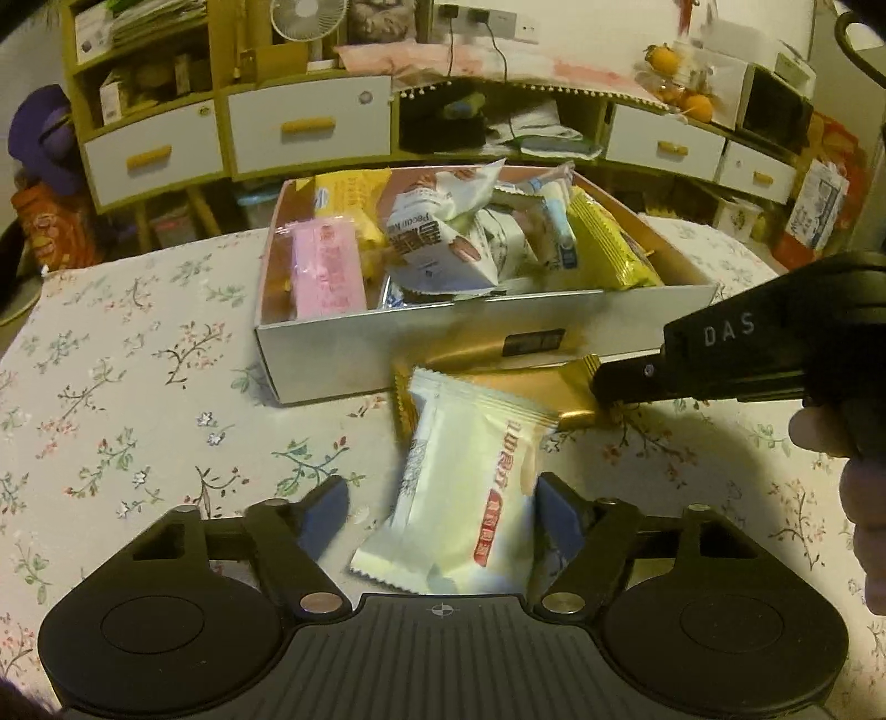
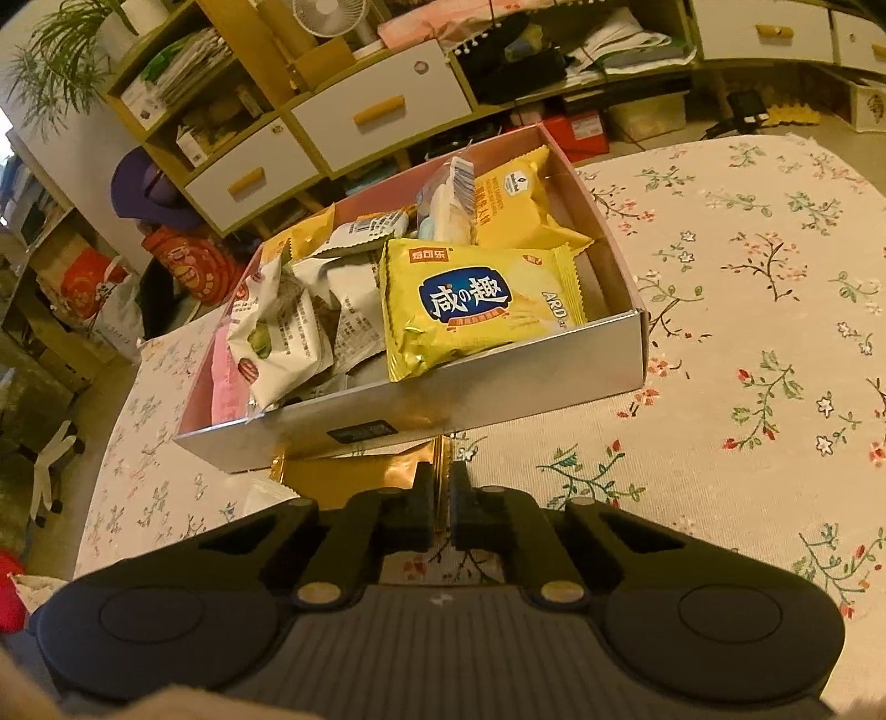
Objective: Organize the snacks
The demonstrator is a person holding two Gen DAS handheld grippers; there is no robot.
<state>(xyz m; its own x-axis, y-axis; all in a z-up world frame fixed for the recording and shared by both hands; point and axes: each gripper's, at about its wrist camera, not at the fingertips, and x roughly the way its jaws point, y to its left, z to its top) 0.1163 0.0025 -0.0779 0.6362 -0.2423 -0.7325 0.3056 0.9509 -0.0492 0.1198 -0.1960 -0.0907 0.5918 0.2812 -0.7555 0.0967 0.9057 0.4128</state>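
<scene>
**Two loose packets in front of a nearly full box**

The white snack packet [image 1: 470, 487] lies on the bench [image 1: 138, 387] just in front of the box [image 1: 443, 354], its far end resting over a gold packet [image 1: 531, 387] that lies against the box's near wall. Both look light, puffy and crinkly: sealed film pillows that will dent and slide under a squeeze, with contents that could crumble. The flat crimped end seams look like the safest places to pinch; across the belly the film may slip.

The left tongs [image 1: 443, 515] stand about half open with the white packet between the fingers; the right-hand pad is against its edge, the other stands clear, so it is not yet gripped. The right tongs [image 2: 441, 487] are closed narrow on the crimped edge of the gold packet [image 2: 354, 476], a hold that seems thin but adequate for something this light.

The box already holds a heap of packets, a yellow one [image 2: 476, 304] on top, so anything added will sit high and may slide off.

The bench wears a floral cloth, soft and likely to give some grip. Behind are cluttered shelves with white drawers [image 1: 310, 127] and a small fan [image 1: 307, 16].
</scene>
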